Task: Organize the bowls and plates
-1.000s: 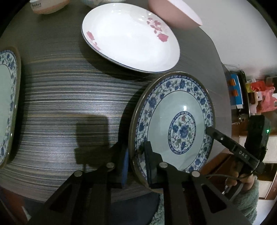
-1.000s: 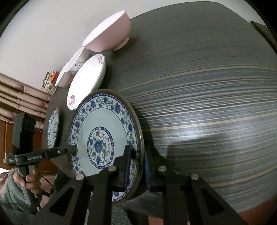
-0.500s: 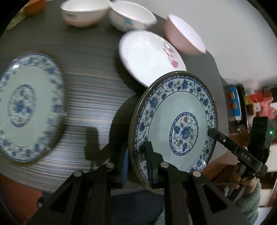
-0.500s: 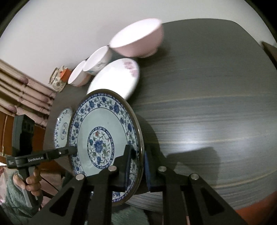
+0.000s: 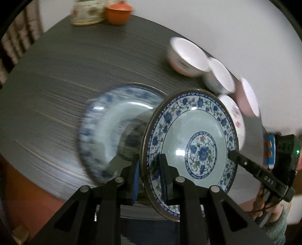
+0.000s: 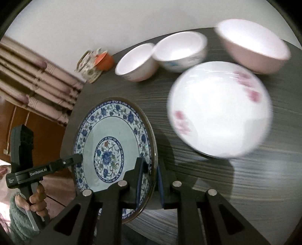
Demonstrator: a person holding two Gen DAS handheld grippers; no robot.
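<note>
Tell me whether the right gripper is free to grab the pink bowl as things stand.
Probably not. The right gripper is shut on the rim of the blue-patterned plate, which the left gripper also clamps. The pink bowl sits beyond the white floral plate.

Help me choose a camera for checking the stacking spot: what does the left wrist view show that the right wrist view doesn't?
Only the left wrist view shows the second blue-patterned plate lying on the table.

Only the right wrist view shows the striped curtain.

Both show the held blue-patterned plate, gripped at opposite rims by the left gripper and right gripper, the white floral plate, three bowls and the orange cup.
</note>
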